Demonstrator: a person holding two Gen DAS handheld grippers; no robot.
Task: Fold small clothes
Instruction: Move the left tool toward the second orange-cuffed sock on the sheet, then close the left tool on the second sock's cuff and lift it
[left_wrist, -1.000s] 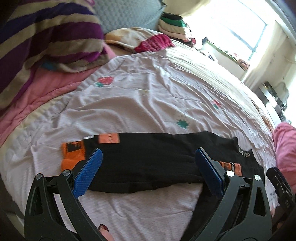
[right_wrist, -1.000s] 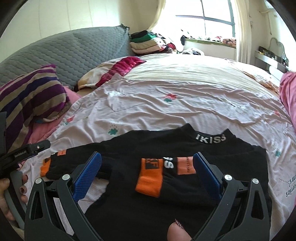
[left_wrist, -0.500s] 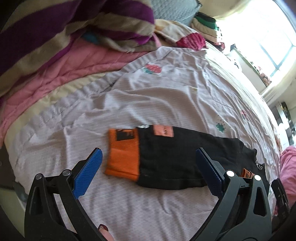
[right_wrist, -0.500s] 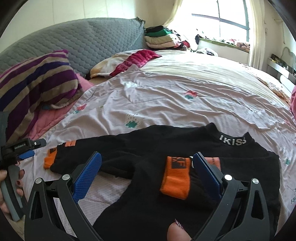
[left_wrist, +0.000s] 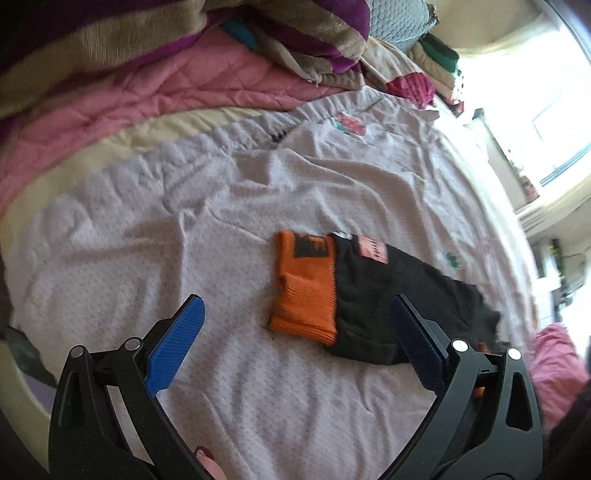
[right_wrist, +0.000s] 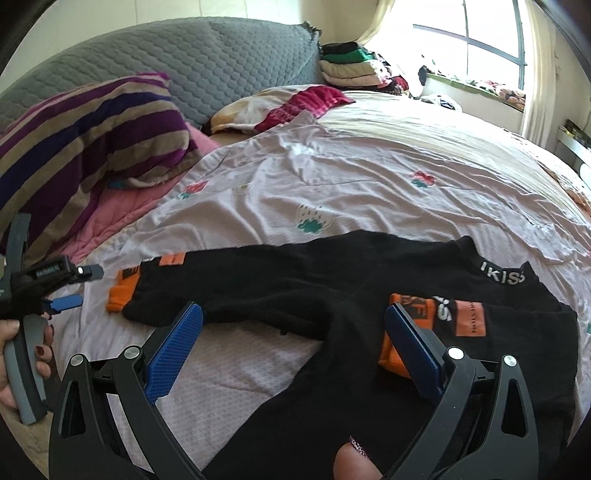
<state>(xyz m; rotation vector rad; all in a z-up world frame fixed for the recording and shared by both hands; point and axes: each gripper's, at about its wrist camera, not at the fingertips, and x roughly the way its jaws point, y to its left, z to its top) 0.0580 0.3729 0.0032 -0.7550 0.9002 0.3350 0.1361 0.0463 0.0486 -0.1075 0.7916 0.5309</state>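
A bed (right_wrist: 424, 147) under a pale lilac sheet (right_wrist: 351, 177) carries a black top (right_wrist: 332, 280), spread flat; striped pillow (right_wrist: 85, 136), pink quilt (right_wrist: 125, 210) and folded clothes (right_wrist: 354, 66) lie at its head.

A home bedroom: a wide bed (right_wrist: 369, 177) with a quilted grey headboard (right_wrist: 207, 62), striped pillow (right_wrist: 85, 125), folded clothes (right_wrist: 354, 66) and a sunlit window (right_wrist: 476, 44).

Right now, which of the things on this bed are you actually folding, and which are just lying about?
Part of the job:
- black top with orange cuffs, spread on the pale bedsheet
- left claw and right claw, both open

Just lying about:
- striped pillow
- pink quilt
- stack of folded clothes
- red cloth
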